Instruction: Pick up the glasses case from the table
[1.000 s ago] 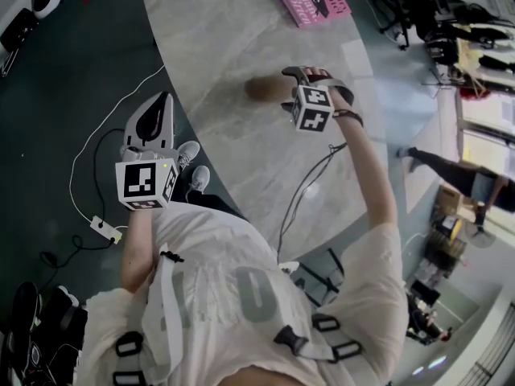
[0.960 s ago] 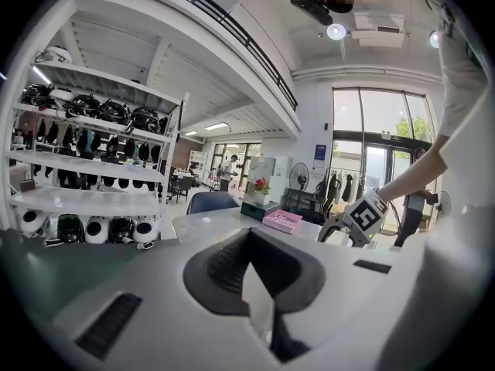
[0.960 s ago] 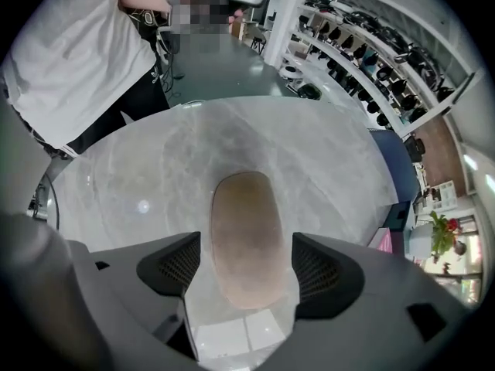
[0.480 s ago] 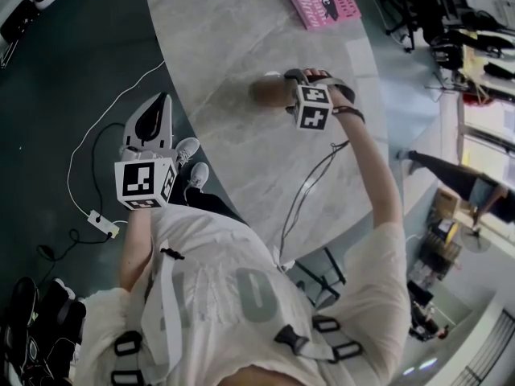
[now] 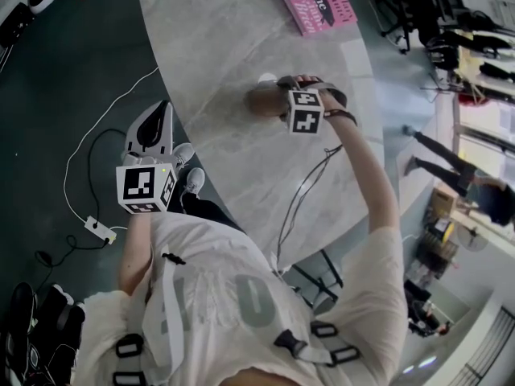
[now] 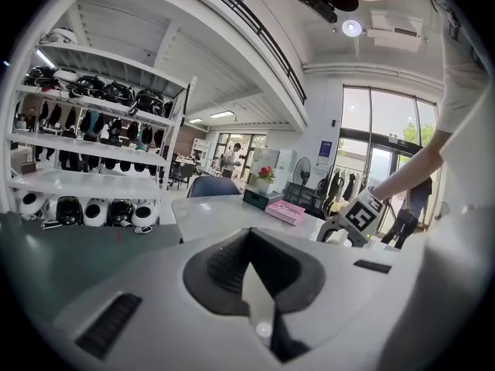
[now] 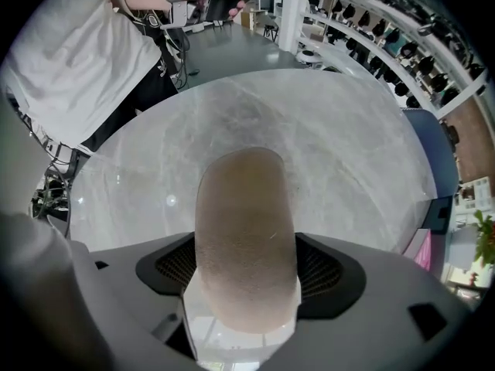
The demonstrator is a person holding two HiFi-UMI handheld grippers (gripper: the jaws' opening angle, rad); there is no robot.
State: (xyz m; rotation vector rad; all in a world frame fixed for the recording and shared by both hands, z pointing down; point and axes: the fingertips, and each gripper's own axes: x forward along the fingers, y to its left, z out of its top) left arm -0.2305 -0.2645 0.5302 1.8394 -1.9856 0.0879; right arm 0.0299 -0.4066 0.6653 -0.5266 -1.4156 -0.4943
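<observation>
One end only of the brown glasses case [image 7: 244, 230] is sitting clamped in the right gripper [image 5: 279, 100], the rest jutting out over the table [image 5: 213, 47] and risking pivoting or slipping free, while the left gripper [image 5: 153, 129] is hanging aside, closed and empty.

Little legible print in view.
On the pink book [image 5: 318, 6] at the table's [image 5: 209, 47] far end: white script, too small to read. On the shirt [image 5: 253, 296] back, off the table's near edge: a large grey "0". On the cubes of the left gripper [image 5: 163, 108] and right gripper [image 5: 278, 100]: square code patterns only.
</observation>
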